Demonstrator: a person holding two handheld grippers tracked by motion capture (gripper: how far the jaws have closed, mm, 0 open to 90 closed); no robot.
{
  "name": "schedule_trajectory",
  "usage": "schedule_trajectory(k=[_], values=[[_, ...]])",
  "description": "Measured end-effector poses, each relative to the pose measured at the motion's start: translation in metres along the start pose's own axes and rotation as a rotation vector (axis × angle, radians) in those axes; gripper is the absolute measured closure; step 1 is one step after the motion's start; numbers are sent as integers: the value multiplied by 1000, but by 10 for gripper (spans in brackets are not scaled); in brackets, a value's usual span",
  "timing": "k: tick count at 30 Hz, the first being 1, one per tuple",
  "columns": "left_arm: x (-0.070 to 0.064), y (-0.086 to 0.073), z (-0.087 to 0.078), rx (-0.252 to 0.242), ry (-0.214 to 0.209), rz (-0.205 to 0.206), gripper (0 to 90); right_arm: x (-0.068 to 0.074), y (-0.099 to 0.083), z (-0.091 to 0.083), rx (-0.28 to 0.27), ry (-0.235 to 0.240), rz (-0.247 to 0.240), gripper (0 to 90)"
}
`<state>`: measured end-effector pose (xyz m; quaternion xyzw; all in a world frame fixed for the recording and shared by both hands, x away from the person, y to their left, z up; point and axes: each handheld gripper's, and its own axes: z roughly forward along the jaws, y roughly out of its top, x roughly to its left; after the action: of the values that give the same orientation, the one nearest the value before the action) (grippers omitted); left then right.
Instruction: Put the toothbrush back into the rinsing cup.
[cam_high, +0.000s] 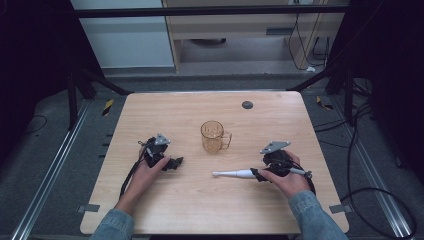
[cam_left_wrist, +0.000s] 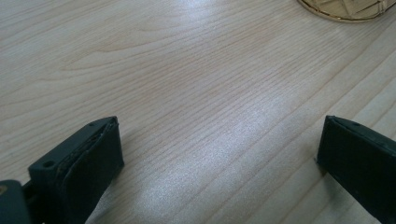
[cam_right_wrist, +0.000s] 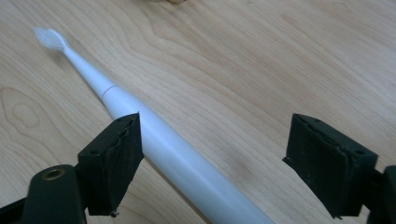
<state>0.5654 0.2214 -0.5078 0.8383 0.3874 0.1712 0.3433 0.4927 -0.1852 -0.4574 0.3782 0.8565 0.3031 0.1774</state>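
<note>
I take the amber mug (cam_high: 214, 136) as my landmark: it stands upright near the middle of the wooden table (cam_high: 210, 210), handle turned toward my right side. Toward me and to the right of the mug lies a white electric toothbrush (cam_high: 234, 173), flat on the wood, its brush head pointing toward the left side. My right gripper (cam_high: 259, 175) sits at the handle end of it, to the right of the mug and nearer me; in the right gripper view its jaws stand wide apart, the toothbrush (cam_right_wrist: 154, 140) running between them and touching the left-hand jaw, nothing clamped. My left gripper (cam_high: 175, 163) rests on the table to the left of the mug and a little nearer me. In the left gripper view its jaws are also spread wide over bare wood, with the mug's base (cam_left_wrist: 348, 9) just at the top edge.
</note>
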Motion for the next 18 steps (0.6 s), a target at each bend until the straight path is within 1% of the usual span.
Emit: schedule_trajectory(k=[1, 2, 4, 7, 11, 18], values=[[0, 0, 0, 0, 0, 1, 0, 2, 2, 2, 1, 20, -10, 212], [0, 0, 0, 0, 0, 0, 0, 2, 2, 2, 1, 20, -10, 212], [0, 0, 0, 0, 0, 1, 0, 5, 3, 4, 13, 39, -14, 213], [0, 0, 0, 0, -1, 0, 0, 7, 5, 6, 25, 51, -27, 221], [0, 0, 0, 0, -2, 1, 0, 8, 10, 10, 48, 59, -57, 268], [0, 0, 0, 0, -3, 1, 0, 9, 15, 16, 65, 79, -75, 280]])
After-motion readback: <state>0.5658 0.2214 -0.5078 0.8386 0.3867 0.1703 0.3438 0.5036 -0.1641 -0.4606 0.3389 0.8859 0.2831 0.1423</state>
